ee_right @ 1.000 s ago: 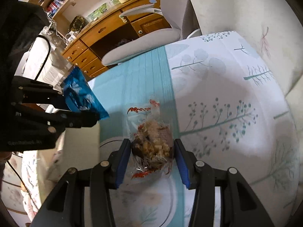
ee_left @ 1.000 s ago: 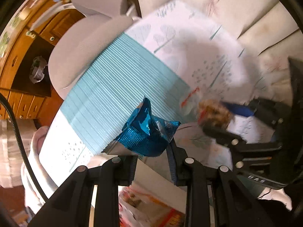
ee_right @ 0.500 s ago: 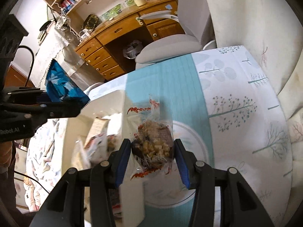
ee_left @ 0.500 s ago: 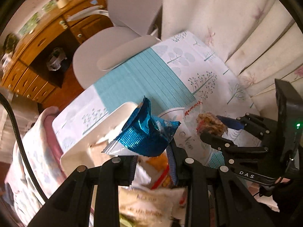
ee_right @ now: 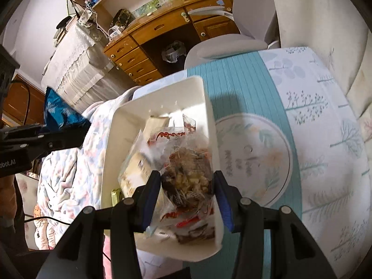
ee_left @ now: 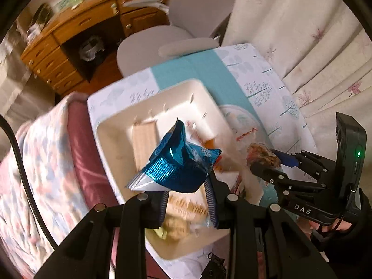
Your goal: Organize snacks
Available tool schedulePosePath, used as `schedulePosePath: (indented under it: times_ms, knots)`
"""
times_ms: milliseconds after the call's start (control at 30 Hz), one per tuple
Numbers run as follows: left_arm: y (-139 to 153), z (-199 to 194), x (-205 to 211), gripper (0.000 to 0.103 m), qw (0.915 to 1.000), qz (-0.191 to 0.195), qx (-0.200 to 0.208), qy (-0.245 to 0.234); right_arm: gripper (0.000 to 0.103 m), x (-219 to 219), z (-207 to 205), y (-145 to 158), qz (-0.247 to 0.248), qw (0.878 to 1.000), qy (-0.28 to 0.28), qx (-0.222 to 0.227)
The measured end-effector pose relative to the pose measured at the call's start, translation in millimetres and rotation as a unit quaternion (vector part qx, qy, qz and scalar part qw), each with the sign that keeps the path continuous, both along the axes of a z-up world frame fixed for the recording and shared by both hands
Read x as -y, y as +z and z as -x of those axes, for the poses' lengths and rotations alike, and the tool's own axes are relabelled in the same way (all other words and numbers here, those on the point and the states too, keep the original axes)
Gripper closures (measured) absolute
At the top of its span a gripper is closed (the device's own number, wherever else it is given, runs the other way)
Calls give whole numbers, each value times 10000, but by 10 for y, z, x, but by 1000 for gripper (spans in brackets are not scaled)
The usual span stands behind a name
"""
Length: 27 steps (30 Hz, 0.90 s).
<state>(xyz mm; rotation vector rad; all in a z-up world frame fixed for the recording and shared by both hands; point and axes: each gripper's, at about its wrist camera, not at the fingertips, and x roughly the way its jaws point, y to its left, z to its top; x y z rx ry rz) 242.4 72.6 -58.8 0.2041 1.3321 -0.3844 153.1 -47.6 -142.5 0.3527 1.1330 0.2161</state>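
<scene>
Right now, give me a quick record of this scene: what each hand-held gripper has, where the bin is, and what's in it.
left hand-held gripper: shut on blue foil packet
right hand-held gripper: shut on clear bag of mixed snack
white bin: on the patterned tablecloth, at its edge nearest the quilt
bin contents: several snack packs, blurred
position: both packets above the bin
</scene>
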Motion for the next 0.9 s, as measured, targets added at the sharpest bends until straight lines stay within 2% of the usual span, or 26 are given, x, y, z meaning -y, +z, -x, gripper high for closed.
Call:
schedulePosePath:
  times_ms: [200,367,467,500,567,600,633,733,900]
  knots:
    - [-246,256,-406,75,9988,229,-242,352,56,-164,200,-137,-47,9996,-139,-242]
    - [-502,391,-573,75,9963,513,-354,585,56,-271,307,-249,76,9995,-105,-283]
    - [-611,507,-629,71,9956,496,-325,726,52,-286,330,-291,44,9992,-86,-375]
    - [-631,549,-639,69,9954,509,-291,752,51,-294,353,-287,55,9993,-74,-367]
    - [-645,625,-652,57,9946,597,-225,815,49,-302,387,-271,80,9993,-39,-373]
    - [-645,669,-658,46,9943,637,-167,838,47,-303,413,-265,88,9993,-20,-376]
    - [-632,709,-657,41,9942,663,-85,844,44,-301,428,-259,96,9992,-16,-376]
    - [-600,863,-630,33,9943,609,97,867,33,-267,498,-231,130,9993,12,-361]
    - [-551,1201,-583,26,9899,703,296,1191,28,-215,643,-199,356,9982,277,-383]
